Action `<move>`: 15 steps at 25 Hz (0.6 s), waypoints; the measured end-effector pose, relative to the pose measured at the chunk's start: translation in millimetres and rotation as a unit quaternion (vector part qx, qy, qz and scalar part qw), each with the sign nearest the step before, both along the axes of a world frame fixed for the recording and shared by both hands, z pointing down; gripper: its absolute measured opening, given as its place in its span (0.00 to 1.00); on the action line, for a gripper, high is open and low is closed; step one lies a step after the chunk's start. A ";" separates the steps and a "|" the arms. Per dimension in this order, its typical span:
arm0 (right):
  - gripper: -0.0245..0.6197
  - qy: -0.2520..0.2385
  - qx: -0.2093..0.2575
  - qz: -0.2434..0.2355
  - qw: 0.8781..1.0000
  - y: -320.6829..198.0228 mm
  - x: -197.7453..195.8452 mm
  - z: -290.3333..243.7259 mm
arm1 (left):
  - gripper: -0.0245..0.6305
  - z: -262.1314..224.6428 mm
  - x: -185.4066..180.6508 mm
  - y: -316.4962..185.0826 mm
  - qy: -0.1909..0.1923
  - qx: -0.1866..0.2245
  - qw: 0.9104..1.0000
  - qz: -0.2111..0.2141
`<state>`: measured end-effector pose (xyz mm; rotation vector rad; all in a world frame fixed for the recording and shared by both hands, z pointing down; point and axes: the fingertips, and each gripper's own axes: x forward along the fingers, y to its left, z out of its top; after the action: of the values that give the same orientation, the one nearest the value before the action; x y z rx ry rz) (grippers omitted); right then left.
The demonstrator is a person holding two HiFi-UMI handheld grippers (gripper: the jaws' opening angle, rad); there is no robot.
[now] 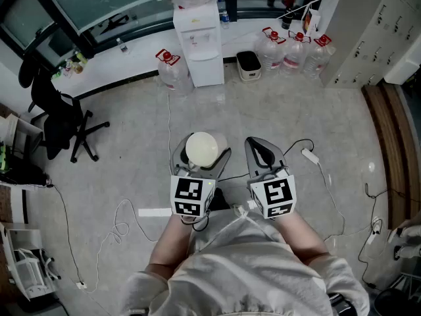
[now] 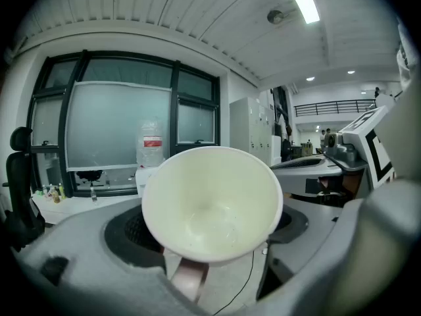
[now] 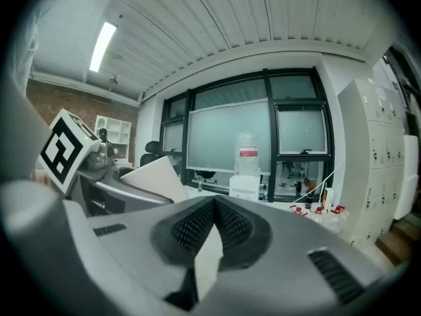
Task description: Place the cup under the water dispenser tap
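A white paper cup (image 1: 201, 149) sits between the jaws of my left gripper (image 1: 200, 155), held above the floor with its mouth up and tilted toward me. In the left gripper view the cup (image 2: 212, 203) fills the middle and its inside looks empty. My left gripper (image 2: 217, 232) is shut on it. My right gripper (image 1: 258, 147) hovers just right of it, shut with nothing in it; its pads (image 3: 230, 226) meet. The white water dispenser (image 1: 197, 41) stands against the far wall, well ahead, with a bottle on top (image 3: 248, 153).
Several large water bottles (image 1: 294, 51) and a small white bin (image 1: 248, 65) stand right of the dispenser, one bottle (image 1: 172, 69) left of it. A black office chair (image 1: 59, 114) is at the left. Cables (image 1: 118, 226) and a power strip (image 1: 309, 155) lie on the grey floor.
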<state>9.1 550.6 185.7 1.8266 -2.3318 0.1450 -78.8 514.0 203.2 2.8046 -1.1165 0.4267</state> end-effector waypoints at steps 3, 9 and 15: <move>0.08 -0.001 -0.002 -0.001 1.000 -1.1 1.5 3.5 | 0.72 3.0 1.8 -1.9 0.001 -0.002 1.000 -0.001; 0.08 -0.003 -0.010 -0.001 1.000 -1.4 3.2 9.5 | 0.72 5.2 5.2 -3.1 -0.002 -0.004 1.000 0.002; 0.08 -0.038 -0.004 0.008 0.999 -5.7 8.1 10.1 | 0.72 9.0 8.6 -6.1 -0.012 -0.005 1.000 0.003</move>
<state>17.3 544.9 195.9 1.8685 -2.3623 0.2304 -70.3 507.9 212.2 2.8022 -1.1082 0.4660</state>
